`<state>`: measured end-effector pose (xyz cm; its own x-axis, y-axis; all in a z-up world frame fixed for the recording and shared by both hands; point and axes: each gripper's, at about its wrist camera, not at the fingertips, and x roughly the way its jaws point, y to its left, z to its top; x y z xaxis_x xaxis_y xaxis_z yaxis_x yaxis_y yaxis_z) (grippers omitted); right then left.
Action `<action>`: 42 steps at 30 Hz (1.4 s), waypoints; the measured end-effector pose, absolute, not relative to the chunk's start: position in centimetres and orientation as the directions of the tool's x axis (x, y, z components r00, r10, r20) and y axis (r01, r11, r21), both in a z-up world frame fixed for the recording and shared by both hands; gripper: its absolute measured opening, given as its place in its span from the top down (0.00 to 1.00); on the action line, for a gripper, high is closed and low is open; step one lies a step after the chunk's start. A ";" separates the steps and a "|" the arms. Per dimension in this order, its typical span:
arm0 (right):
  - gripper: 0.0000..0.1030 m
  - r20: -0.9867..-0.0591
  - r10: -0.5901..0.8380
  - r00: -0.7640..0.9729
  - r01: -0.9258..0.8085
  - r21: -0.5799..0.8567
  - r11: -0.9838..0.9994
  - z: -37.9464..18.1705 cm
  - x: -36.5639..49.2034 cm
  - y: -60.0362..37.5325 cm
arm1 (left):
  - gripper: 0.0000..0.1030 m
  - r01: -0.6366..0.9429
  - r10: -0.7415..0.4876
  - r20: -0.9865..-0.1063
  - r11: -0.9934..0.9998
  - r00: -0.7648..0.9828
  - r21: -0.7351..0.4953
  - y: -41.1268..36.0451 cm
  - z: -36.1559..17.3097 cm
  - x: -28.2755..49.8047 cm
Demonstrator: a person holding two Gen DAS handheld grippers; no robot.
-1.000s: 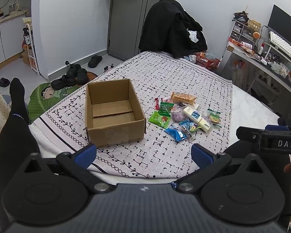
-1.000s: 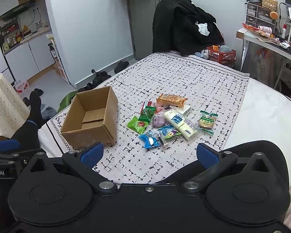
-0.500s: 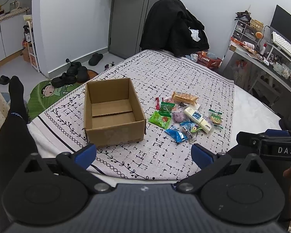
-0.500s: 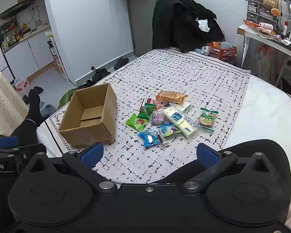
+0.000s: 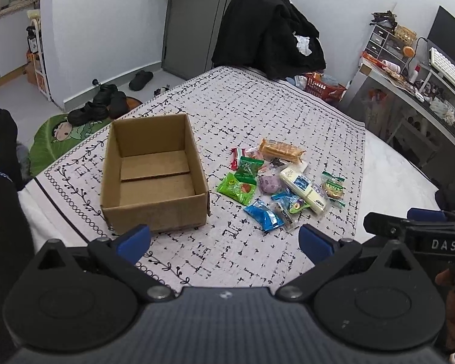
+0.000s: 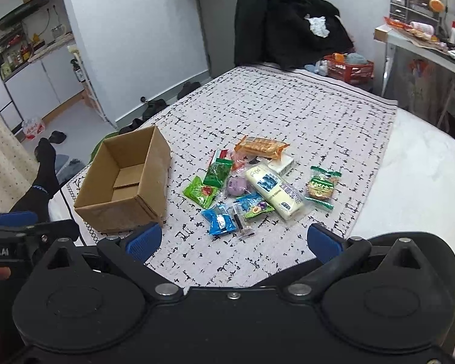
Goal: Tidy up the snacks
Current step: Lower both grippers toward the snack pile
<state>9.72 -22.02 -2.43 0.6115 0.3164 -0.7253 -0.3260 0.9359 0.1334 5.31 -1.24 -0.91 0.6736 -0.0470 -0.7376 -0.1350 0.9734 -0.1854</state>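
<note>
Snacks lie in a loose cluster on the patterned bedspread, just to the right of an open cardboard box, none of them inside it. At the far edge of the pile sits an orange cracker pack in clear crinkled film; beside it a small red-and-white wrapper and a dark green sachet. Nearer lies a bright green packet with a red print, a round purple pouch, and a long cream-coloured pack with a blue picture, set on a slant. A green-ended biscuit pack lies apart at the right edge, and a glossy blue packet is the nearest piece, touching a small teal wrapper. The box is plain brown corrugated board, rectangular, its flaps folded flat on the bottom, its walls upright. The bedspread is pale cloth with a broken black grid and a scrolled border along the near edge. The left gripper hangs over the near edge of the bed with its blue-tipped fingers spread wide and nothing between them. The right gripper is likewise spread and empty, near the blue packet but well above it. A black garment is heaped at the far end of the bed.
</note>
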 end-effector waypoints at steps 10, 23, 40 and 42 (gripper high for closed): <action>0.15 -0.748 0.355 0.561 -0.344 0.179 0.922 -4.7 14.9 -24.3 | 0.02 -0.146 -0.091 -0.753 0.959 0.651 -0.242 -2.2 -3.3 9.8; 0.31 -0.804 0.404 0.436 -0.371 0.248 0.895 -7.9 21.2 -26.0 | 0.10 -0.147 -0.109 -0.801 0.960 0.588 -0.238 -5.6 -6.6 15.9; 0.38 -0.853 0.412 0.320 -0.414 0.265 0.871 -11.6 27.1 -26.4 | 0.37 -0.246 -0.138 -0.886 0.931 0.442 -0.268 -6.9 -12.2 21.7; 0.39 -0.857 0.415 0.306 -0.419 0.270 0.867 -12.1 27.6 -26.4 | 0.41 -0.254 -0.153 -0.892 0.926 0.425 -0.280 -7.0 -12.9 22.3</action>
<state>27.59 -26.40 -12.12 0.3055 0.4149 -0.8570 -0.4189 0.8669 0.2703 22.33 -7.01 -12.93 0.4250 -0.1534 -0.8921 -0.2539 0.9258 -0.2801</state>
